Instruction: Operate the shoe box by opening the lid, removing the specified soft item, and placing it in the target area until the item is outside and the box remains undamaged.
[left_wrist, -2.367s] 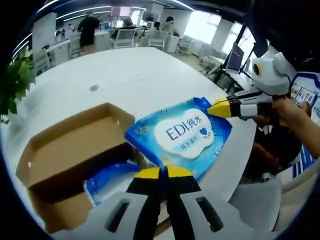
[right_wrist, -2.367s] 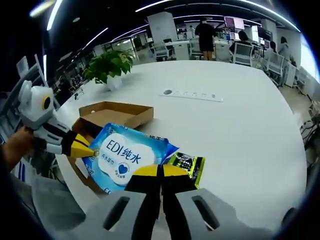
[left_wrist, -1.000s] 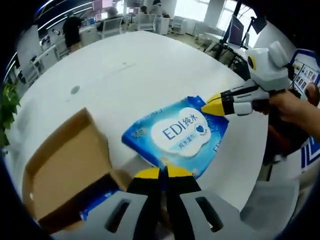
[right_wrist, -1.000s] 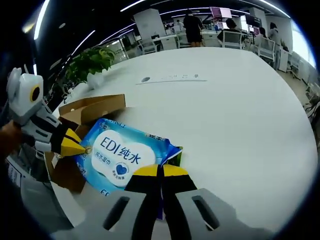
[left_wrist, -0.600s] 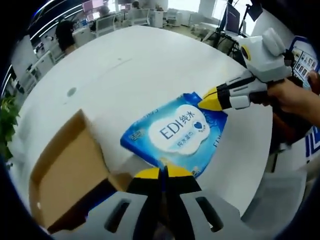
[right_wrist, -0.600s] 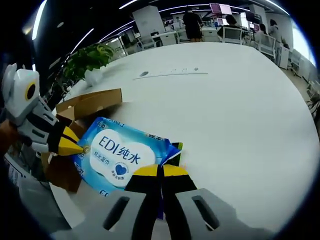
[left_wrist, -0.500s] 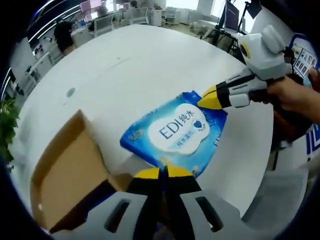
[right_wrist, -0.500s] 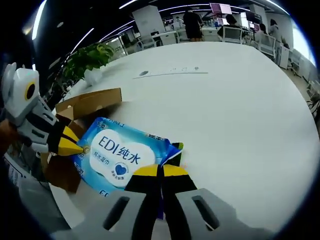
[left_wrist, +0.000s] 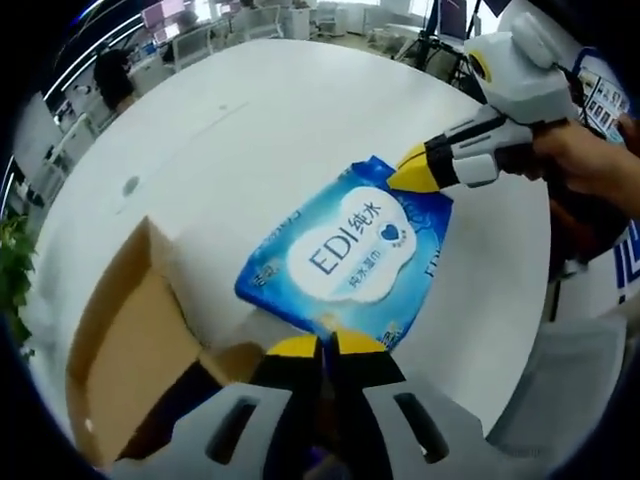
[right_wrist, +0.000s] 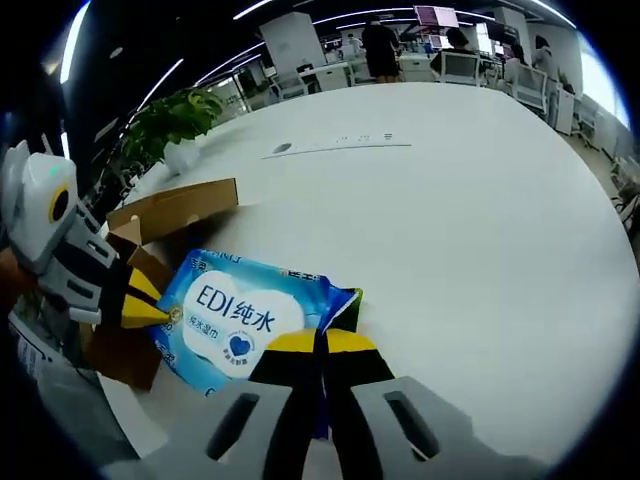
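Note:
A blue pack of wipes (left_wrist: 345, 250) with a white label hangs stretched between both grippers over the white table (left_wrist: 250, 110). My left gripper (left_wrist: 322, 346) is shut on its near edge. My right gripper (left_wrist: 404, 178) enters from the right, shut on the far corner, with a hand (left_wrist: 585, 165) behind it. In the right gripper view the wipes pack (right_wrist: 235, 315) lies beside the open brown shoe box (right_wrist: 170, 210); my right gripper (right_wrist: 322, 340) pinches its right corner and the left gripper (right_wrist: 165, 315) its left end. The shoe box (left_wrist: 120, 340) sits at the left.
A dark packet with a green edge (right_wrist: 347, 305) lies on the white table (right_wrist: 480, 250) under the pack's right corner. A potted plant (right_wrist: 175, 120) stands behind the box. A flat strip (right_wrist: 335, 148) lies farther out. People and desks (right_wrist: 385, 45) are far behind.
Both grippers have carried the wipes pack away from the box and out over the table, still shut on it. In the right gripper view the pack sits a little lower and covers more of the dark packet.

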